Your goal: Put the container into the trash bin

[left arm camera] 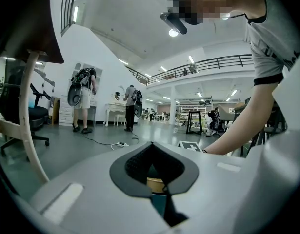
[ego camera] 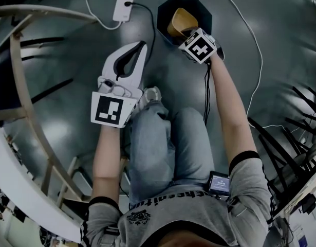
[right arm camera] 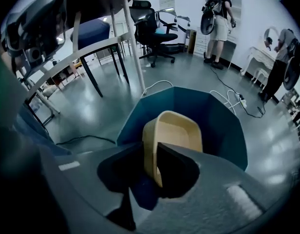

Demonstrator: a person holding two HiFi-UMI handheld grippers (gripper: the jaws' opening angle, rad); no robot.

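Observation:
A beige container [ego camera: 181, 19] [right arm camera: 176, 130] stands on edge inside the dark blue trash bin [ego camera: 170, 4] [right arm camera: 223, 130] on the floor. My right gripper [ego camera: 184, 34] [right arm camera: 152, 147] points steeply down into the bin. One wall of the container is between its jaws, which stand apart with a dark gap on the left side, so it is open. My left gripper [ego camera: 141, 44] [left arm camera: 150, 143] is held level to the left of the bin. Its white jaws meet at the tips and hold nothing. The bin and container show through its hollow.
A white power strip [ego camera: 124, 4] and cables [ego camera: 253, 40] lie on the grey floor near the bin. A wooden frame [ego camera: 21, 81] curves along the left and black legs [ego camera: 286, 138] stand at the right. Two people [left arm camera: 81, 99] stand far off, and an office chair [right arm camera: 152, 28] too.

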